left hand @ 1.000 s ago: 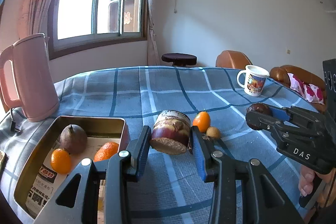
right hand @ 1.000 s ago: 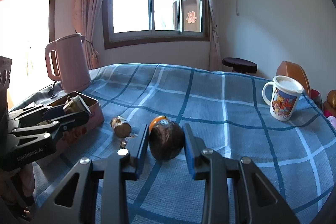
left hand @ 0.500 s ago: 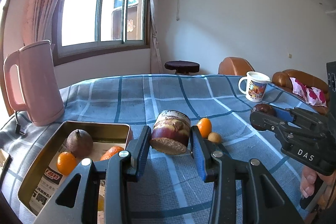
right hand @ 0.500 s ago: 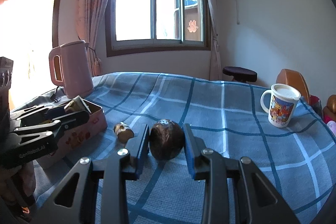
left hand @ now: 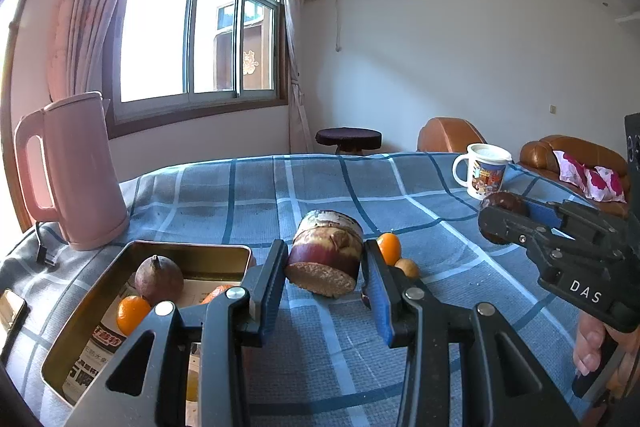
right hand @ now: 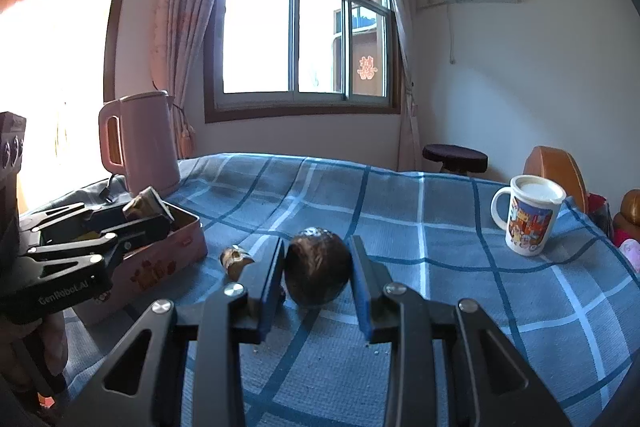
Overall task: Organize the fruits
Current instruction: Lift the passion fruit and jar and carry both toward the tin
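The left gripper (left hand: 325,269) is clenched on a cut purple chunk (left hand: 326,259), perhaps sugarcane, raised beside the tin (left hand: 188,251) that holds a beet-like root (left hand: 158,279) and oranges (left hand: 132,314). The right gripper (right hand: 317,277) clamps a dark round fruit (right hand: 318,271). Beyond lie a small orange (left hand: 389,247) on the checked cloth (left hand: 280,195), then the kettle (left hand: 76,167) and mug (right hand: 528,219)
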Demonstrator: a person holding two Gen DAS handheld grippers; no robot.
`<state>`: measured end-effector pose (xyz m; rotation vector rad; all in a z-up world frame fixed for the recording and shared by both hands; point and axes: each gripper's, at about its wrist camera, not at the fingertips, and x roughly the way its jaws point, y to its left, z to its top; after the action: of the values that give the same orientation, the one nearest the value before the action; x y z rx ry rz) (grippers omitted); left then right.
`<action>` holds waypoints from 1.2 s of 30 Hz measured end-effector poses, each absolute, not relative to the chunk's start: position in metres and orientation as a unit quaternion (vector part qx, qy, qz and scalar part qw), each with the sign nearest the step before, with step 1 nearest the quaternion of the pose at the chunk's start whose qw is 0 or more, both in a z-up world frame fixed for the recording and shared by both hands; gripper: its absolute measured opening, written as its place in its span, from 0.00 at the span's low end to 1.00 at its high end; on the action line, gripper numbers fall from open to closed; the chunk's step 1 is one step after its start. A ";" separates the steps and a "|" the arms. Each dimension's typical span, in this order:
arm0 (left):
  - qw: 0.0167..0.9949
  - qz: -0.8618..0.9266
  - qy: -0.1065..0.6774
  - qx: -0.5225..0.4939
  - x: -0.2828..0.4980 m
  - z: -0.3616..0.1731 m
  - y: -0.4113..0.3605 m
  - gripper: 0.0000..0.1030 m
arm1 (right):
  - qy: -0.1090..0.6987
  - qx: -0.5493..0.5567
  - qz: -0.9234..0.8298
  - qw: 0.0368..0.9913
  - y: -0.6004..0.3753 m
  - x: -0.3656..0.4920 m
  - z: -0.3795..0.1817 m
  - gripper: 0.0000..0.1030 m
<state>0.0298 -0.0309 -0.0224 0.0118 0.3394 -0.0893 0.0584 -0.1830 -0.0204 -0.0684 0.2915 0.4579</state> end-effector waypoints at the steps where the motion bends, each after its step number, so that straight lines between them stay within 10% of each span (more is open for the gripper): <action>1: 0.985 -0.044 0.167 0.006 0.030 -0.022 -0.031 0.39 | 0.141 -0.034 0.226 0.963 -0.183 0.058 -0.020 0.34; 36: 0.993 -0.022 0.115 0.031 0.008 -0.017 -0.038 0.39 | 0.083 -0.035 0.207 0.974 -0.191 0.034 -0.012 0.34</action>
<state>0.0079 -0.0379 -0.0165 0.0621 0.2307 -0.0443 0.0338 -0.1907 -0.0123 -0.0715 0.1674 0.4171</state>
